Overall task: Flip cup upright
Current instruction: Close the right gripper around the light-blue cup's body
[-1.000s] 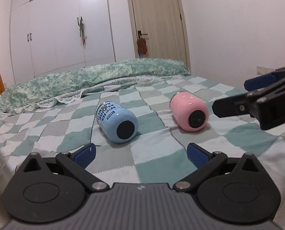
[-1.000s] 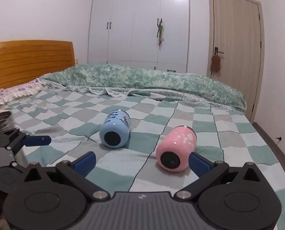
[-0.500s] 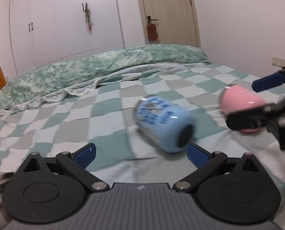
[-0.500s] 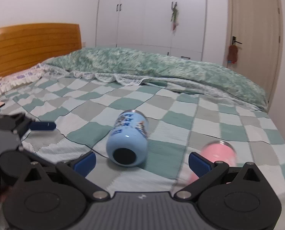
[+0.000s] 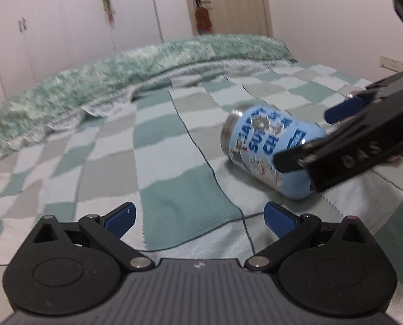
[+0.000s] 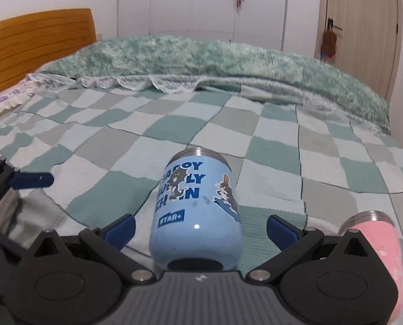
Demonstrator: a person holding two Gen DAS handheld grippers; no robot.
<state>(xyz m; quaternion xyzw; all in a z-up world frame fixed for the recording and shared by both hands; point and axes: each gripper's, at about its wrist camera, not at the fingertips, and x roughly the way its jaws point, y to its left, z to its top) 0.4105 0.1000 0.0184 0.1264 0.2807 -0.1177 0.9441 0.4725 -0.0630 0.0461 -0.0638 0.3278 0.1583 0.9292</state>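
Observation:
A light blue cup with cartoon stickers lies on its side on the checked bedspread, its base toward me and its steel rim pointing away. My right gripper is open, its blue-tipped fingers on either side of the cup without touching it. The cup also shows in the left wrist view, partly behind the right gripper's near finger. My left gripper is open and empty, to the left of the cup. A pink cup lies on its side at the right.
A rumpled green quilt runs across the far side of the bed. A wooden headboard stands at the left. White wardrobes and a door are behind.
My right gripper has moved left, from the pink cup to around the blue cup. My left gripper has swung left, so the blue cup now sits to its right.

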